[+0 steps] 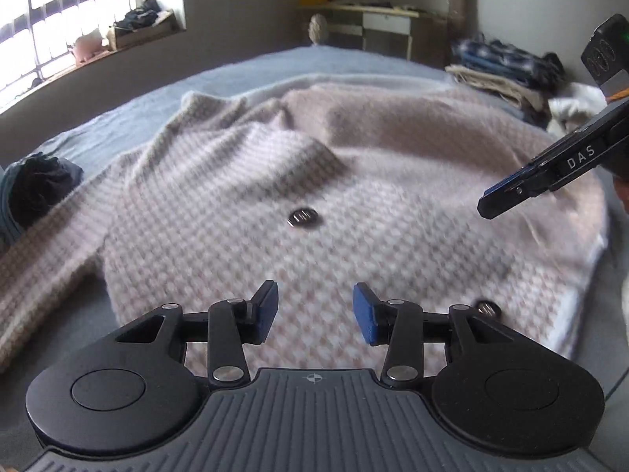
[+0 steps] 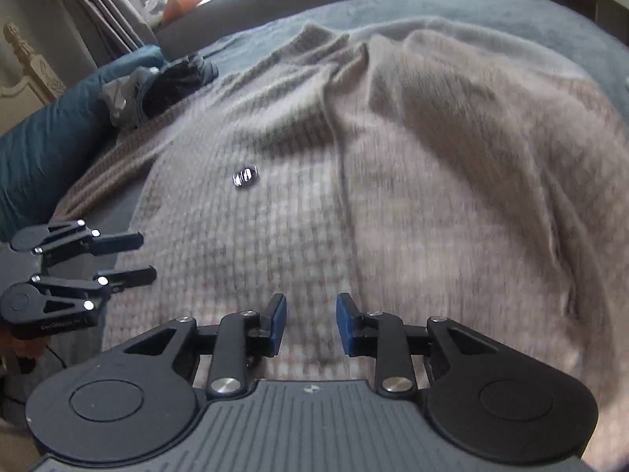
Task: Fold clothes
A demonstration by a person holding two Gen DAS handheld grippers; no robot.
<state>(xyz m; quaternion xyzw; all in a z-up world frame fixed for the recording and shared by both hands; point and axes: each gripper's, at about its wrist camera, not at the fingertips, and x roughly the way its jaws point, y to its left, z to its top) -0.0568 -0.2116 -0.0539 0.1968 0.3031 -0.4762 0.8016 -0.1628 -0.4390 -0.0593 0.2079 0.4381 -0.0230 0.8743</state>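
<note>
A beige and pink knit cardigan [image 1: 243,204] with dark round buttons [image 1: 302,217] lies spread on the grey-blue bed [image 1: 275,67]. Its right part is folded over and shows a plain fuzzy side [image 2: 471,137]. My left gripper [image 1: 314,308] hovers over the cardigan's lower front, open, with nothing between its blue pads. My right gripper [image 2: 310,324] also hangs above the knit, its jaws apart and empty. In the left wrist view the right gripper [image 1: 487,206] comes in side-on from the right. The left gripper [image 2: 135,258] shows at the left edge of the right wrist view.
A stack of folded clothes [image 1: 507,67] sits at the bed's far right corner. A dark crumpled garment [image 1: 39,188] lies by the cardigan's left sleeve, next to a teal pillow [image 2: 39,149]. A desk [image 1: 373,19] and a window sill [image 1: 118,43] stand beyond the bed.
</note>
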